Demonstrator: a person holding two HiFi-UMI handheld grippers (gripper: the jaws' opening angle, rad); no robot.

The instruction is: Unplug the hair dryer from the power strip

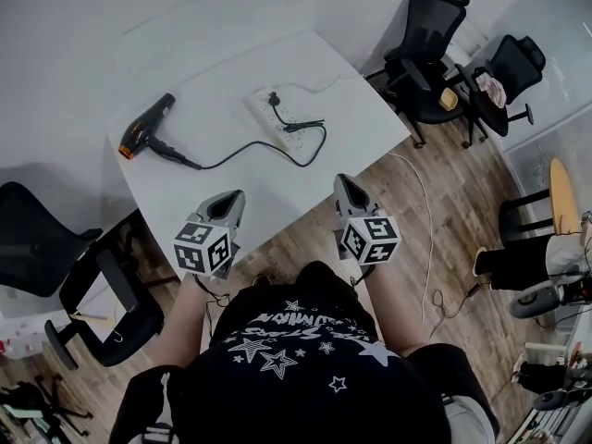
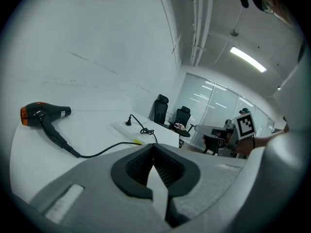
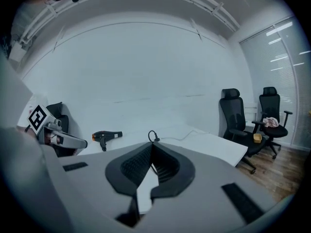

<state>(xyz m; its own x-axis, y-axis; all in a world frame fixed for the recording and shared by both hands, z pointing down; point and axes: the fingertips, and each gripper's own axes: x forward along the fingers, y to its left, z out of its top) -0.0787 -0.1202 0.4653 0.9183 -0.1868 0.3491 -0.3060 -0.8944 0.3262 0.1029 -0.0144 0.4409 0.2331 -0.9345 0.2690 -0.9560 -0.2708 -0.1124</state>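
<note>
1. Black office chairs (image 1: 427,49) stand beyond the white table's (image 1: 203,188) far right corner.
2. The black, orange-tipped hair dryer (image 1: 143,134) lies left; its cord reaches the white power strip (image 1: 279,118) (a plug stands in it).
3. The left gripper (image 1: 233,198) and the right gripper (image 1: 343,181), both clenched and empty, hover at the near edge, with bare tabletop ahead.
</note>
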